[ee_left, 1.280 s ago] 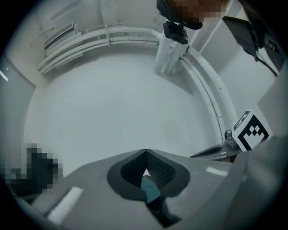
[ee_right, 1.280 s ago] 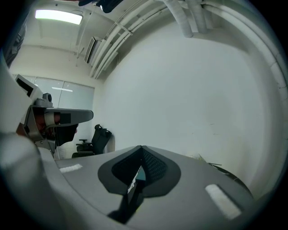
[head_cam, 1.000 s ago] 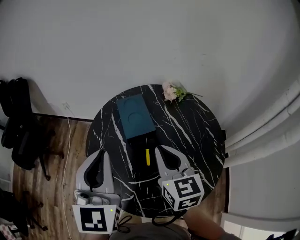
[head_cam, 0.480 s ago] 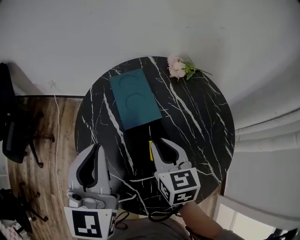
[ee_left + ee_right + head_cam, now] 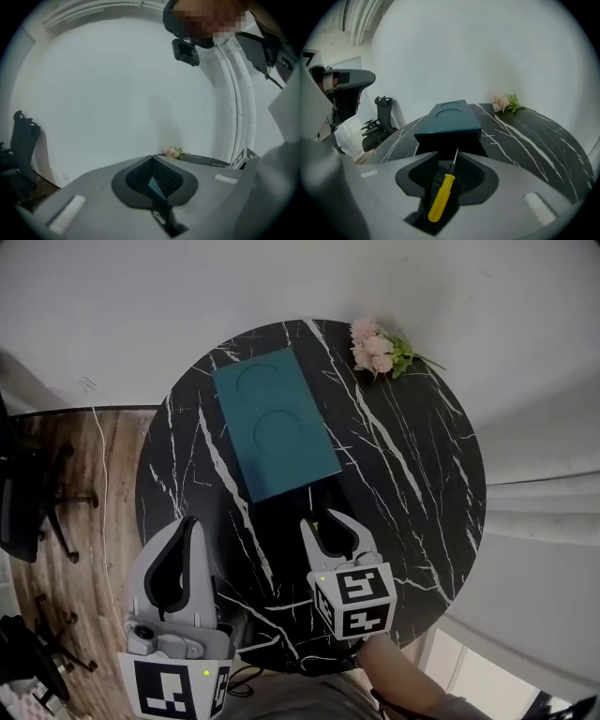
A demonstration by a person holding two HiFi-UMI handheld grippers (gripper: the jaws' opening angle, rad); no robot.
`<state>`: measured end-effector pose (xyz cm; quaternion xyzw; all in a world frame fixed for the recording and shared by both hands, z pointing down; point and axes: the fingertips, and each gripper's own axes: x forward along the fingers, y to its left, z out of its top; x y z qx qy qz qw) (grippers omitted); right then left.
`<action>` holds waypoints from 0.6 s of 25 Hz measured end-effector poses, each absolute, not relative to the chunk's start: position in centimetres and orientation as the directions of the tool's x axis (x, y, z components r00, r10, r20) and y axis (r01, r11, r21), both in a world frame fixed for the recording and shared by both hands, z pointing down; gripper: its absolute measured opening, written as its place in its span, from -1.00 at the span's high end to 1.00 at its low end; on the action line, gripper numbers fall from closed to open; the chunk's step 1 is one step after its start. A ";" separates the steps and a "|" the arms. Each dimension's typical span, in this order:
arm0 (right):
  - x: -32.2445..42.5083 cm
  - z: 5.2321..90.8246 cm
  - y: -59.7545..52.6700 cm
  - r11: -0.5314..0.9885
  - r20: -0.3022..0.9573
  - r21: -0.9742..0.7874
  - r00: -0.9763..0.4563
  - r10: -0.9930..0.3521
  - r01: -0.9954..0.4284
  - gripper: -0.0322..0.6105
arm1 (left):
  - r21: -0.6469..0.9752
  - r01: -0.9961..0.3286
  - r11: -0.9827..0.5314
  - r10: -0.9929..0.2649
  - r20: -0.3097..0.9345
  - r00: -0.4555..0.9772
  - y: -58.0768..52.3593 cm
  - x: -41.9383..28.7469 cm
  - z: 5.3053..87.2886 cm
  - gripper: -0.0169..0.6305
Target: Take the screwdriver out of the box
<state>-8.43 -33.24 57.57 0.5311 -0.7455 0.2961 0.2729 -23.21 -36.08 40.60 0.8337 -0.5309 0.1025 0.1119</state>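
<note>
A teal box [image 5: 275, 423] lies on the round black marble table [image 5: 412, 474], and its dark inner tray [image 5: 281, 521] is slid out toward me. The yellow-handled screwdriver [image 5: 442, 194] lies in front of the box opening [image 5: 447, 143], shaft pointing at it. My right gripper [image 5: 447, 161] straddles the screwdriver. Its jaws have just been opening and stand apart, pads off the handle. In the head view the right gripper [image 5: 333, 526] covers nearly all of the tool. My left gripper [image 5: 178, 540] hangs over the table's near left edge with its fingers together; in its own view the left gripper [image 5: 152, 161] holds nothing.
A small pink flower sprig [image 5: 380, 348] lies at the table's far right rim. A white wall rises behind the table. Wooden floor, a cable and a black office chair [image 5: 382, 117] are to the left. White curtain folds [image 5: 544, 512] hang at the right.
Both grippers have come down closer to the table. The right gripper has moved over the screwdriver, which now shows far less in the head view, and its jaws stand wider.
</note>
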 end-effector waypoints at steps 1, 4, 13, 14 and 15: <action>-8.5 58.0 -33.3 0.260 0.737 -0.152 -0.285 -0.613 -0.953 0.41 | 0.083 -0.907 -0.412 -0.860 0.295 0.417 -36.4 -23.3 40.8 0.95; -8.4 59.0 -32.7 0.257 0.770 -0.157 -0.281 -0.573 -0.954 0.37 | 0.085 -0.909 -0.409 -0.860 0.297 0.415 -36.4 -23.3 40.8 0.95; -8.4 60.9 -31.9 0.253 0.825 -0.163 -0.273 -0.495 -0.954 0.60 | 0.082 -0.917 -0.390 -0.869 0.297 0.396 -36.2 -23.9 41.3 0.94; -8.4 60.9 -32.0 0.255 0.826 -0.158 -0.270 -0.495 -0.954 0.60 | 0.081 -0.918 -0.388 -0.870 0.296 0.394 -36.2 -23.9 41.3 0.94; -8.3 61.0 -32.0 0.255 0.826 -0.155 -0.267 -0.496 -0.954 0.60 | 0.081 -0.919 -0.386 -0.871 0.296 0.392 -36.2 -24.0 41.3 0.94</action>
